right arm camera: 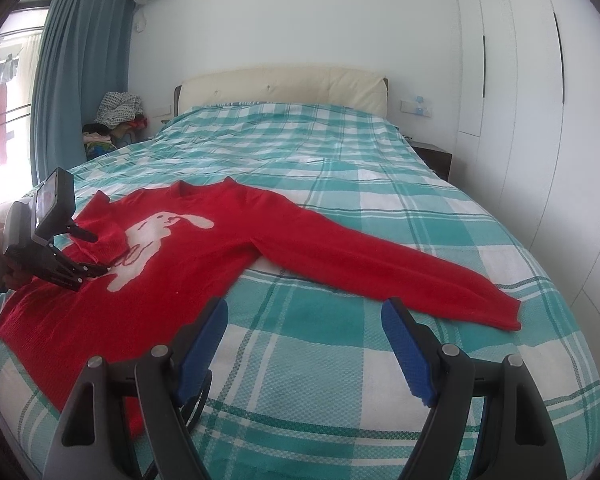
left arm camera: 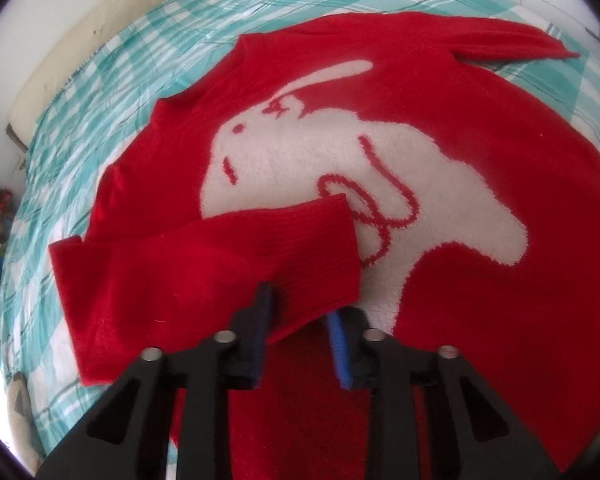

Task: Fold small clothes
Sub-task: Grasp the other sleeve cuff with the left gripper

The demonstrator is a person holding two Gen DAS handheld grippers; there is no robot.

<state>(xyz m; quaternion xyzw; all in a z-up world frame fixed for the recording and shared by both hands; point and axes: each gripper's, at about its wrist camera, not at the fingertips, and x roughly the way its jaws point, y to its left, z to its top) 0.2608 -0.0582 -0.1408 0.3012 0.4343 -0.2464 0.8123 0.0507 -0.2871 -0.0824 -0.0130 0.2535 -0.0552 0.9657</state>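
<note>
A red sweater [left arm camera: 480, 184] with a white rabbit on its front lies flat on the bed; it also shows in the right wrist view [right arm camera: 204, 256]. Its left sleeve [left arm camera: 204, 272] is folded across the chest. My left gripper [left arm camera: 300, 312] has its jaws parted around the sleeve's cuff edge, not clamped; it also shows in the right wrist view [right arm camera: 96, 256]. The other sleeve [right arm camera: 384, 268] lies stretched out to the right. My right gripper [right arm camera: 306, 320] is open and empty above the bedspread, just short of that sleeve.
The bed has a teal and white plaid cover [right arm camera: 300, 152] and a cream headboard [right arm camera: 284, 84]. A pile of clothes [right arm camera: 116, 116] sits by the blue curtain. A dark nightstand [right arm camera: 432, 156] and white wardrobe [right arm camera: 512, 80] stand to the right.
</note>
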